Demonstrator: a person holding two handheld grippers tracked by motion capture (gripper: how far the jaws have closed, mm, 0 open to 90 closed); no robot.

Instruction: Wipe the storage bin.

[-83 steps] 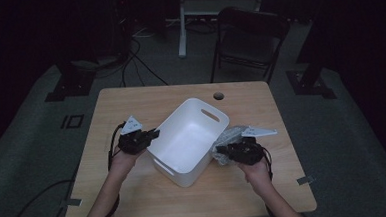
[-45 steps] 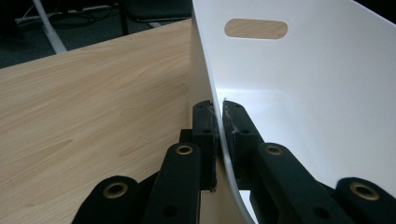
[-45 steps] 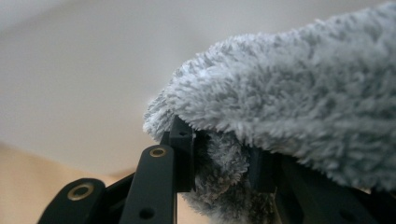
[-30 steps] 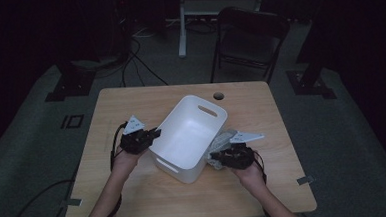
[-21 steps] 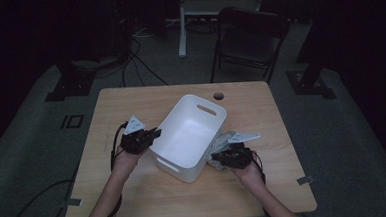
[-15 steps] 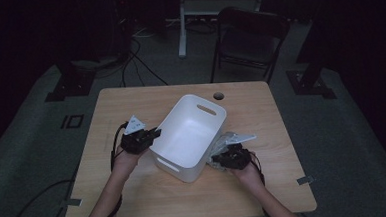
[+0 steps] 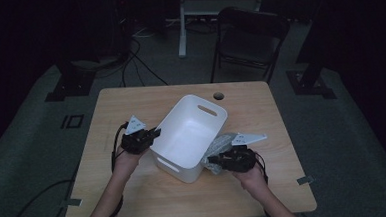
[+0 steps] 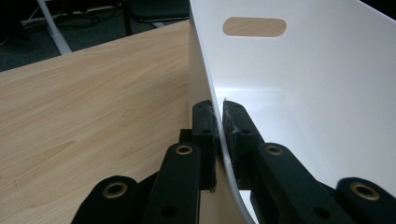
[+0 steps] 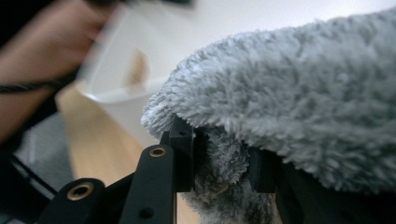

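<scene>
- The high view looks forward and down from above the near edge of the tabletop (image 7: 136, 201), taking in the whole wooden surface, the dark floor and a chair (image 7: 250, 40) beyond the far edge.
- The left gripper view sits very close behind its own jaws, facing along the white bin (image 8: 317, 93) wall toward the tabletop's far edge.
- The right gripper view, closer still and partly blurred, faces across grey fleece cloth (image 9: 299, 93) toward the bin.
- All three views share the white bin and the wood beside it; the bin's handle slot appears in the high view and the left gripper view.
</scene>
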